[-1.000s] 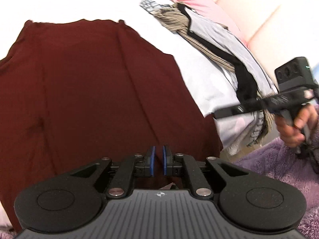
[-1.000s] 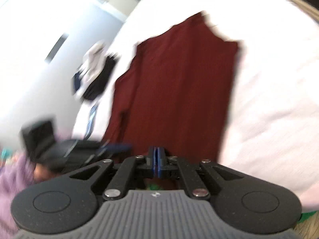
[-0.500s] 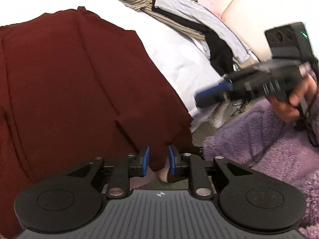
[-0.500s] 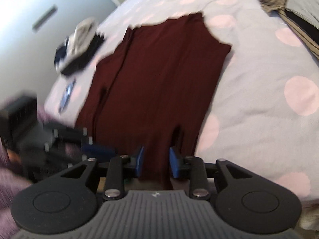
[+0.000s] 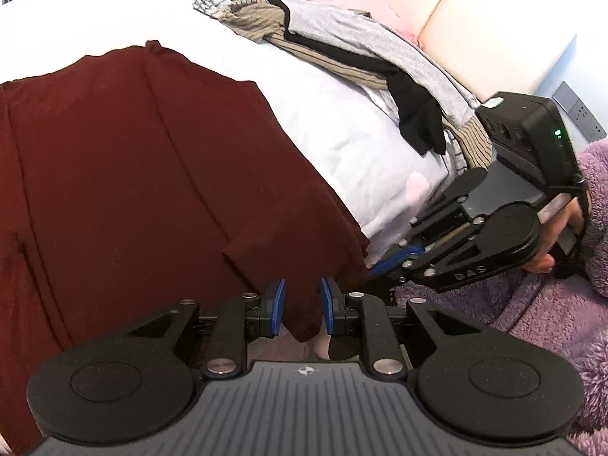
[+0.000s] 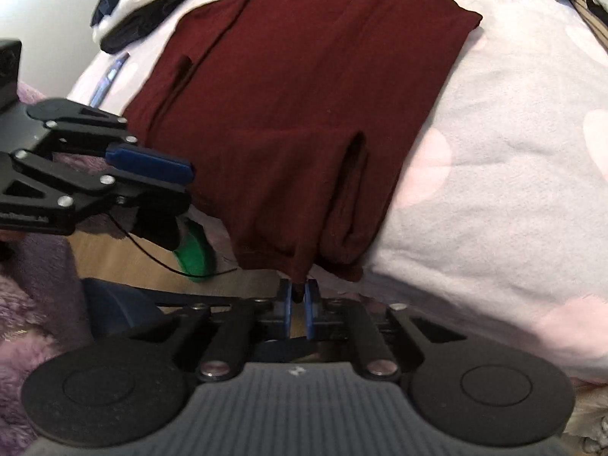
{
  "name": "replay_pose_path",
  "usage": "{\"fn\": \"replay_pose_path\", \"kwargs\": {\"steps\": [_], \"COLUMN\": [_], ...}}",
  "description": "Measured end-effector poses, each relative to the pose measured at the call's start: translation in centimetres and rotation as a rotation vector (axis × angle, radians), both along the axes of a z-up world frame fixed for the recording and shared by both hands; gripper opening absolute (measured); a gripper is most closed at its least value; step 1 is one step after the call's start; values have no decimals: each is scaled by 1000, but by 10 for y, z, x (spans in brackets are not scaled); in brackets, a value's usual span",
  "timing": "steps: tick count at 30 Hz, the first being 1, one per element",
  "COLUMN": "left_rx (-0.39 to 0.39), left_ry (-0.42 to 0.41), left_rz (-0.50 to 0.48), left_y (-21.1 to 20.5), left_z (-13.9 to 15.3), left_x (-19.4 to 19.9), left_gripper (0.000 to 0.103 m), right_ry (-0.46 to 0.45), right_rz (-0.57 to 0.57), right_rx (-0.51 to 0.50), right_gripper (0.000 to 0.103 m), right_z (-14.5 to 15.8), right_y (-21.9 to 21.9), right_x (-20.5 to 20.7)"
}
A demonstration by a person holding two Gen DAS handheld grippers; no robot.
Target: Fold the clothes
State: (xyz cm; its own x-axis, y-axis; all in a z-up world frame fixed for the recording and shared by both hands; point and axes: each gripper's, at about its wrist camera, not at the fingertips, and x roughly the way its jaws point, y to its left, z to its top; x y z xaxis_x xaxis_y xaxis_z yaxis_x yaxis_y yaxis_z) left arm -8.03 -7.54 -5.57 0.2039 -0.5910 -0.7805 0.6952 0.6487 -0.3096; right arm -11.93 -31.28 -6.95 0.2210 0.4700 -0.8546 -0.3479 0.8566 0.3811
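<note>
Both tools are matte black with blue finger pads. The left gripper [image 5: 300, 308] has a ribbed grey housing, two round discs and silver pivot screws. The right gripper [image 6: 298, 306] is built alike; its black camera block [image 5: 532, 129] shows a green light, with "DAS" lettering on its side. The sleeve [image 5: 596, 205] is fluffy purple fleece.

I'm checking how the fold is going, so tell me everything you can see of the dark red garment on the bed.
The dark red garment is a thin, soft-looking knit, spread mostly flat on the pale pink-spotted bedcover, with long creases along its length. Its near hem hangs over the bed edge, bunched into a rolled fold at one corner. The right gripper is shut on the hem's lowest tip. The left gripper has a hanging fold between its pads, which stand apart and do not press it.
</note>
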Motion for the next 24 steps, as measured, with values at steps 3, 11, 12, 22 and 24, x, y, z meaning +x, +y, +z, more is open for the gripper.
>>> {"fn": "replay_pose_path", "kwargs": {"steps": [3,11,12,22,24], "left_rx": [-8,-118,-130,-96,-94], "left_ry": [-16,-55,-48,-30,-25], "left_rz": [-14,57,84,181,214], "left_y": [5,37,42,50,53], "left_z": [6,32,32,24,23], "left_x": [-3,0,4,15,19], "left_gripper": [18,19,19,19,18], "right_ry": [31,107,119,209,194], "right_rz": [3,19,14,-236,-303], "right_rx": [104,332,349,470,503], "right_gripper": [6,6,6,6,6], "right_z": [16,65,67,49,47], "right_y": [-2,0,0,-17,-22], "right_x": [-3,-30,-32,-12,4]}}
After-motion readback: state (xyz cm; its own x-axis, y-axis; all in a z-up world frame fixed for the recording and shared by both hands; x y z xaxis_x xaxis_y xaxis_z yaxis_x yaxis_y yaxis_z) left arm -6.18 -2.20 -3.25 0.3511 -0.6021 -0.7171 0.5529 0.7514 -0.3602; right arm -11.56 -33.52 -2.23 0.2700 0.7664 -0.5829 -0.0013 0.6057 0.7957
